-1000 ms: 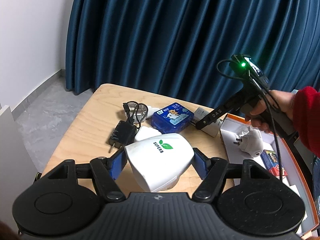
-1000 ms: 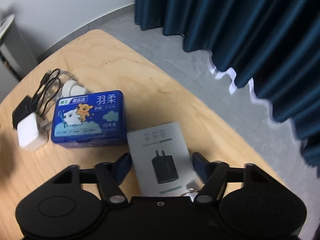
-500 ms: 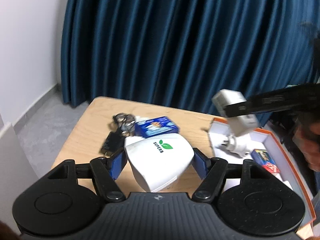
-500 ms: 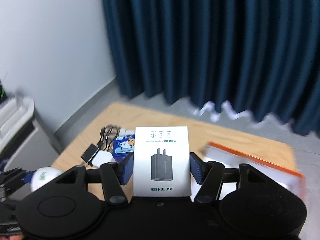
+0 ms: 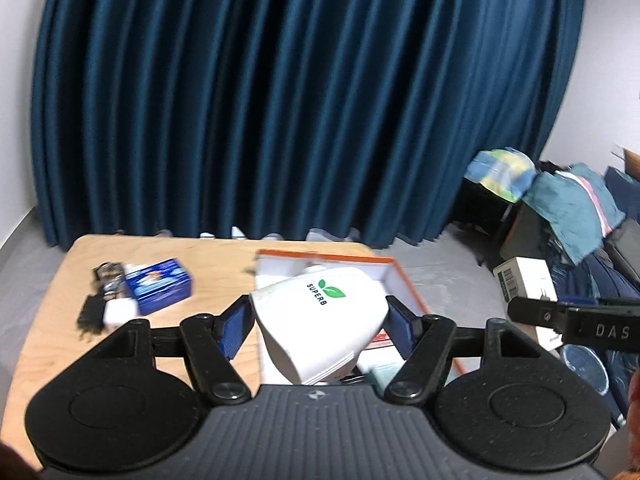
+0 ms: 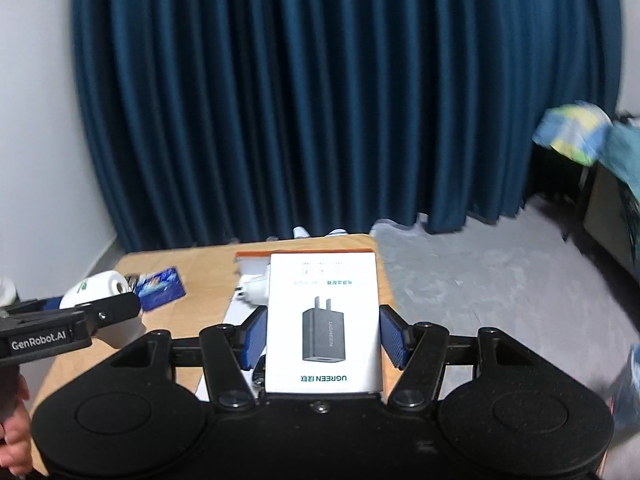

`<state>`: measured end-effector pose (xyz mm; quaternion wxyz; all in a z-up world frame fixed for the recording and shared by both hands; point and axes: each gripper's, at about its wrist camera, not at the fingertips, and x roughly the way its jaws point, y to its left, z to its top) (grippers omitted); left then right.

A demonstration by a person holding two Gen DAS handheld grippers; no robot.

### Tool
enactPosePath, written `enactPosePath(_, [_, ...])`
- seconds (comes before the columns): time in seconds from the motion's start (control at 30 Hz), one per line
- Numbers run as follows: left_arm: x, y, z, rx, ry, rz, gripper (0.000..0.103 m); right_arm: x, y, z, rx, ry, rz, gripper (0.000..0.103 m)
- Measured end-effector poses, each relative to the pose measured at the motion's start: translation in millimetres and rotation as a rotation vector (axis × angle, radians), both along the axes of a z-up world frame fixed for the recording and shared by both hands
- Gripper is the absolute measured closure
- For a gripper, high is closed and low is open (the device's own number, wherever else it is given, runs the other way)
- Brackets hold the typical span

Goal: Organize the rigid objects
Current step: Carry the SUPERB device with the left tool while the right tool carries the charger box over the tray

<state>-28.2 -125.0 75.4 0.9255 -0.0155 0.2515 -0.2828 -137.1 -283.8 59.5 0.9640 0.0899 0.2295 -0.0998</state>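
Our left gripper (image 5: 318,322) is clamped on the white SUPERB device (image 5: 320,320), blue pads (image 5: 236,324) pressing its two flanks, and it hangs above the near end of the orange-rimmed box (image 5: 400,276) on the wooden table (image 5: 60,288). That shell looks hard, smooth and rounded, so we judge it light but inclined to slip or twist; the flanks at its widest part, where we have it, seem the soundest hold. Our right gripper (image 6: 322,336) has just been closing its jaws and now pinches the white charger carton (image 6: 322,316) by its long side edges, carried over the same box. We take the carton for thin card, light and stiff enough, though a hard squeeze could dent it, so the edges near its middle suit best. Inside the box a white plug adapter (image 6: 252,288) already lies. Farther left on the table remain the blue tissue pack (image 5: 158,286), a small white charger (image 5: 118,312), and a dark adapter with its cable (image 5: 90,312), all blurred. Behind stands the blue curtain (image 5: 280,100).
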Motion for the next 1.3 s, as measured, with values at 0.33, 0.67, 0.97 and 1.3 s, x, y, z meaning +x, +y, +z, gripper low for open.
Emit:
enactPosePath(0.33, [-14.2, -29.0, 1.0, 0.055, -0.034, 0.011, 0.032, -19.1, -14.6, -20.1, 0.054, -0.012, 0.019, 0.033])
enactPosePath(0.67, [-21.0, -31.9, -1.5, 0.082, -0.028, 0.02, 0.032, -13.8, -21.3, -26.3, 0.05, -0.03, 0.027, 0.033])
enactPosePath(0.97, [-25.0, -29.8, -5.7, 0.091, -0.02, 0.019, 0.032, -17.7, -17.9, -29.7, 0.042, -0.027, 0.03, 0.033])
enactPosePath(1.3, [-26.6, -29.8, -10.0, 0.1, -0.007, 0.008, 0.032, -15.8, -16.3, -28.1, 0.034, -0.024, 0.03, 0.033])
